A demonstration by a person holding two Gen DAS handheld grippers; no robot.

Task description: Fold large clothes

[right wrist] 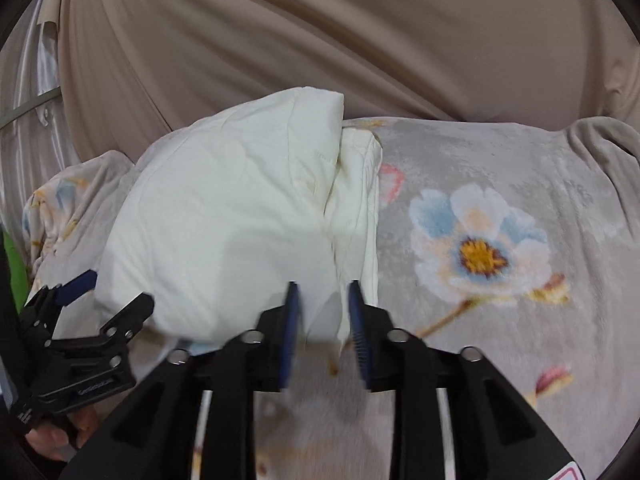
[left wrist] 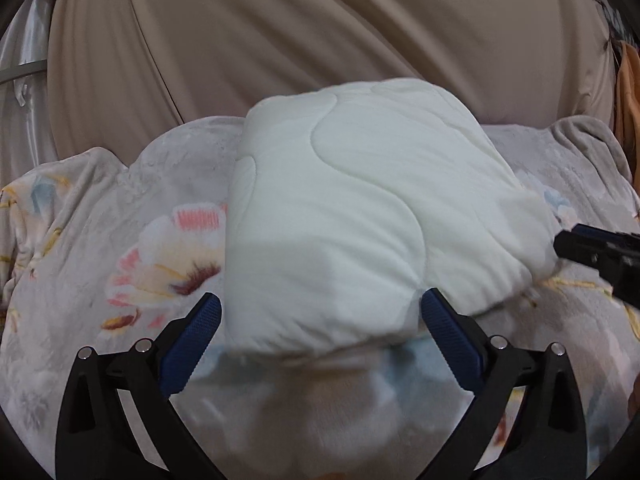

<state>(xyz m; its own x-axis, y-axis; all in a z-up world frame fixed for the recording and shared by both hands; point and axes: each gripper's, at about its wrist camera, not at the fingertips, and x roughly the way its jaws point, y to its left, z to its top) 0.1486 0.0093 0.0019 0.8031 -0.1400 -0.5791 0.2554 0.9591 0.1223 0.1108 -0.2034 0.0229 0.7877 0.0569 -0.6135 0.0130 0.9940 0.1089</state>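
A folded white quilted garment [left wrist: 344,216] lies as a thick bundle on the floral blanket [left wrist: 152,264]. My left gripper [left wrist: 320,300] is open wide, its blue pads [left wrist: 200,336] on either side of the bundle's near end, with no visible squeeze on it. In the right wrist view the same bundle [right wrist: 224,216] shows its layered edge on the right. My right gripper [right wrist: 324,286] stands partly open there, with a corner of white fabric loose between the pads. The right gripper's tip [left wrist: 592,248] touches the bundle's right side. The left gripper [right wrist: 114,294] appears at the bundle's lower left.
The grey floral blanket [right wrist: 480,248] covers the whole surface and is bare to the right of the bundle. A beige curtain [left wrist: 320,40] hangs close behind. Orange cloth [left wrist: 628,92] hangs at far right. A hand [right wrist: 52,440] holds the left gripper's handle.
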